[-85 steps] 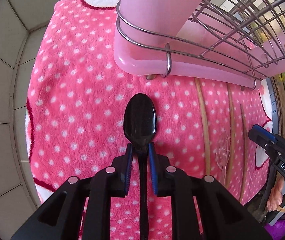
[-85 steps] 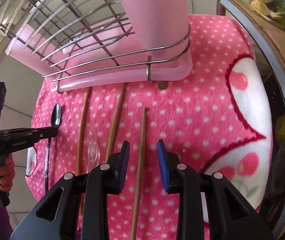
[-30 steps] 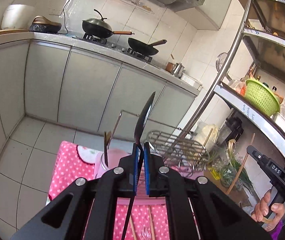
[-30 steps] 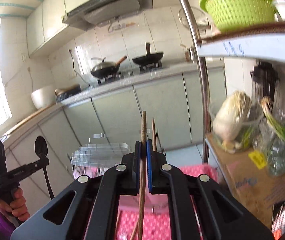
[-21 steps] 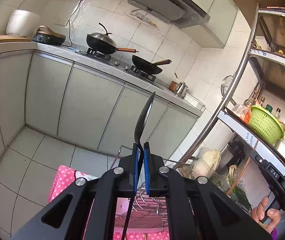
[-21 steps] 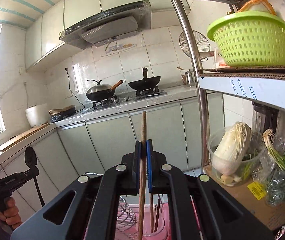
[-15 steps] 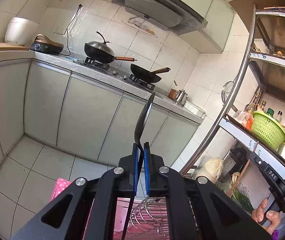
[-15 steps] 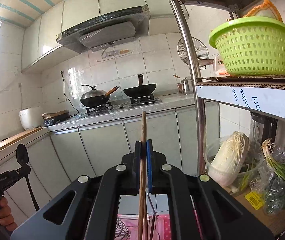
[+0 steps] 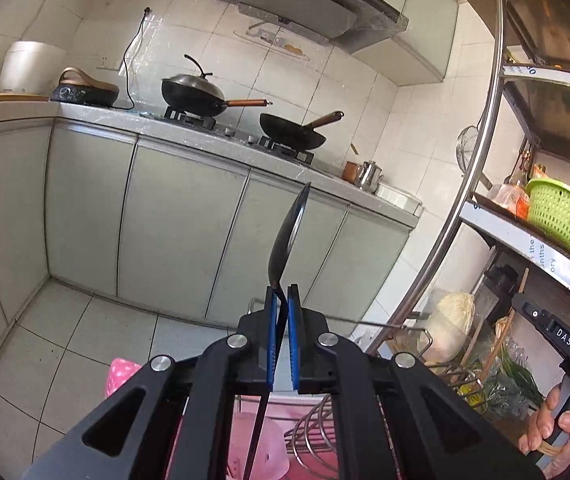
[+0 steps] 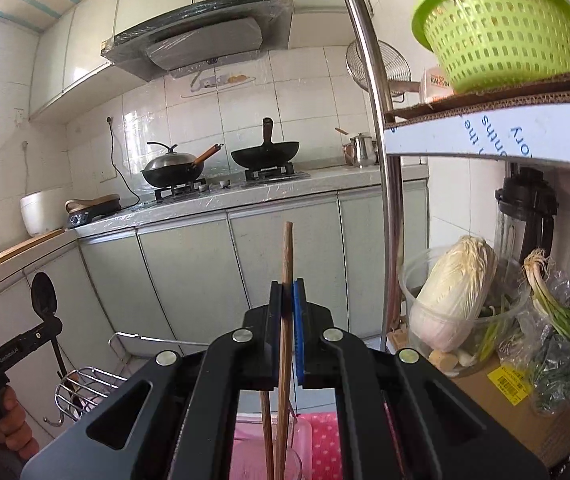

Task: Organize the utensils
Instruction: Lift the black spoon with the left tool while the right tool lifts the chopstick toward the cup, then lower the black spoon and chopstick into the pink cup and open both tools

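Two grippers are raised above the pink holder, each clamped on one utensil. The left gripper (image 9: 281,300) has its blue-padded jaws closed on the thin neck of a glossy black spoon (image 9: 287,236), bowl up and edge-on, its handle hanging straight down over the pink holder (image 9: 257,440). Just right of that holder curve the rack's (image 9: 317,420) shiny steel wires. The right gripper (image 10: 287,296) pinches a round, matte wooden chopstick (image 10: 287,256), upright, its lower end reaching into the holder, where a second chopstick (image 10: 265,420) stands beside it. Behind, grey cabinets carry a stove with two dark woks (image 10: 265,152). At right, a steel shelf post (image 10: 381,120), a perforated green basket (image 10: 501,28) and a pale cabbage (image 10: 453,292).
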Action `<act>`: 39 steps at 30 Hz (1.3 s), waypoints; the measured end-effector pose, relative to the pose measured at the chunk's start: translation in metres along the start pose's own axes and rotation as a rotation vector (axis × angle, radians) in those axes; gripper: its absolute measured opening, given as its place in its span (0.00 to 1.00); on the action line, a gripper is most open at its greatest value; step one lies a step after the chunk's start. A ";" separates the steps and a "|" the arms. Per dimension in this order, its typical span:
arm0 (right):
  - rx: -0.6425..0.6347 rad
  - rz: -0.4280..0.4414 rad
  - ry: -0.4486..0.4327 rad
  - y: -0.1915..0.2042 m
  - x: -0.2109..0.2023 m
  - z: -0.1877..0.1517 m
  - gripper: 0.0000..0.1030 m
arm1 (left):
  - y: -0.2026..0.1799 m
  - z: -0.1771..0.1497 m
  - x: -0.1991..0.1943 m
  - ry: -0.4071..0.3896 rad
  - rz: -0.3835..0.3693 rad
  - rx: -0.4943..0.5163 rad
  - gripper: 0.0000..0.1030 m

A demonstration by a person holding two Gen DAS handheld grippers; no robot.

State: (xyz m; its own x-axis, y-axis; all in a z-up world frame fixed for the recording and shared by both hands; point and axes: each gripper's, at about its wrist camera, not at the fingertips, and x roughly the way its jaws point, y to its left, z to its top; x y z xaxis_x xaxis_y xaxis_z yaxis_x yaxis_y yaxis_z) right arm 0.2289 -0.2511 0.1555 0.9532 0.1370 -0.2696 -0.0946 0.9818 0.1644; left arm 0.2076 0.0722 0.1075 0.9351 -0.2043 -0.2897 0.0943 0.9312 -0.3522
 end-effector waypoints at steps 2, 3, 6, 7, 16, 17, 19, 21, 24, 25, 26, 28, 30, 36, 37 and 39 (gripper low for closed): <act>0.013 0.005 0.032 -0.004 0.002 -0.008 0.06 | 0.004 -0.013 0.003 0.030 -0.004 -0.006 0.04; 0.021 0.010 0.048 -0.004 0.003 -0.013 0.06 | 0.005 -0.019 0.005 0.043 -0.005 -0.007 0.04; 0.039 0.018 0.099 -0.008 0.007 -0.027 0.06 | 0.008 -0.035 0.010 0.099 0.005 0.012 0.04; 0.041 0.016 0.110 -0.009 0.008 -0.031 0.06 | 0.009 -0.040 0.011 0.115 0.008 0.011 0.04; 0.052 0.041 0.175 -0.011 0.014 -0.043 0.06 | 0.009 -0.054 0.033 0.255 0.042 0.044 0.04; 0.048 0.042 0.181 -0.011 0.015 -0.042 0.06 | 0.009 -0.053 0.034 0.264 0.048 0.042 0.03; 0.058 0.059 0.202 -0.011 0.019 -0.039 0.06 | 0.009 -0.049 0.036 0.281 0.062 0.033 0.05; 0.068 0.075 0.225 -0.013 0.025 -0.035 0.07 | 0.010 -0.042 0.034 0.282 0.062 0.023 0.09; 0.071 0.079 0.257 -0.012 0.031 -0.032 0.14 | 0.010 -0.032 0.031 0.290 0.068 0.030 0.13; 0.073 0.082 0.262 -0.012 0.031 -0.032 0.20 | 0.010 -0.030 0.030 0.288 0.063 0.034 0.14; 0.076 0.086 0.264 -0.013 0.031 -0.032 0.22 | 0.009 -0.028 0.027 0.279 0.055 0.031 0.16; 0.083 0.091 0.268 -0.013 0.030 -0.032 0.29 | 0.008 -0.024 0.023 0.282 0.031 0.019 0.23; 0.082 0.093 0.271 -0.014 0.028 -0.032 0.31 | 0.006 -0.021 0.020 0.283 0.025 0.020 0.25; 0.080 0.100 0.256 -0.015 0.014 -0.025 0.31 | 0.000 -0.009 0.000 0.228 0.017 0.018 0.26; 0.082 0.103 0.255 -0.015 0.011 -0.025 0.31 | 0.000 -0.008 -0.003 0.221 0.011 0.014 0.26; 0.081 0.110 0.251 -0.015 0.004 -0.025 0.32 | -0.001 -0.006 -0.010 0.212 0.009 0.009 0.26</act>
State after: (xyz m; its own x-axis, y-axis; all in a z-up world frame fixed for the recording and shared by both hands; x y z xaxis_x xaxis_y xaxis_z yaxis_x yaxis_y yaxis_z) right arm 0.2265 -0.2618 0.1285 0.8368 0.2798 -0.4706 -0.1602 0.9470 0.2783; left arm 0.1963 0.0712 0.1059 0.8433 -0.2541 -0.4735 0.0906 0.9358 -0.3407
